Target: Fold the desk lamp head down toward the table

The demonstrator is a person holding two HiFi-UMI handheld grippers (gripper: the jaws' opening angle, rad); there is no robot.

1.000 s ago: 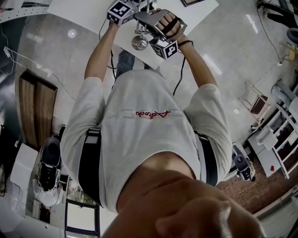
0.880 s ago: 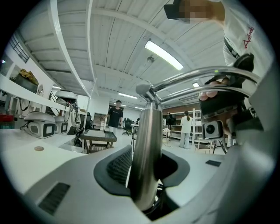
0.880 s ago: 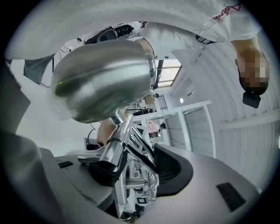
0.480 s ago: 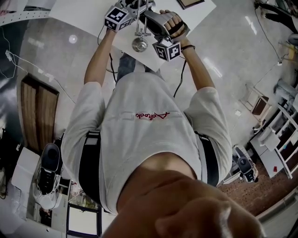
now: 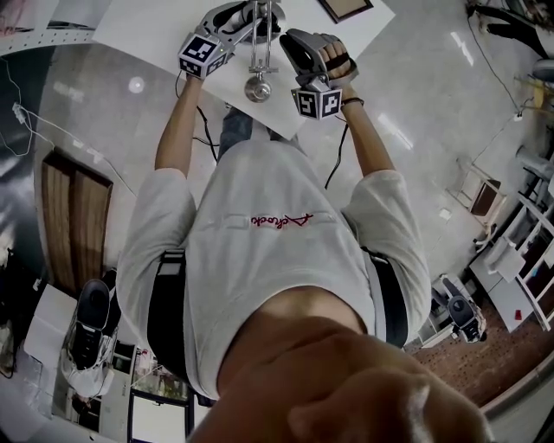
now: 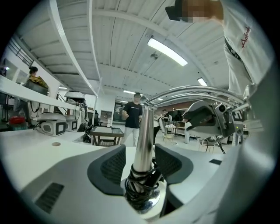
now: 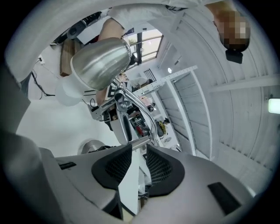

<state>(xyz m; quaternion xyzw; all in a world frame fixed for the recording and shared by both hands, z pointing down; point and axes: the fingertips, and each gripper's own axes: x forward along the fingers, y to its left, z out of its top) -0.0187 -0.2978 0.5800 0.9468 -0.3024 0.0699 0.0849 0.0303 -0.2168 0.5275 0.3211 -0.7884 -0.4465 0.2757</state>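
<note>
While both my jaws are closing: left gripper [image 6: 140, 161] straddles chrome lamp pole [image 6: 143, 131] on white table [image 5: 156, 26], pads clear; right gripper [image 7: 139, 164] pinches nothing. Item: brushed-steel dome lamp head [image 7: 100, 61], over table edge; likely rigid, slick, stiff-hinged. Take curved arm [image 6: 192, 91].

Your head camera looks steeply down; left gripper [image 6: 139, 164] and right gripper [image 7: 139, 164] cameras look closely along their jaws; all share the lamp [image 5: 257, 86].
</note>
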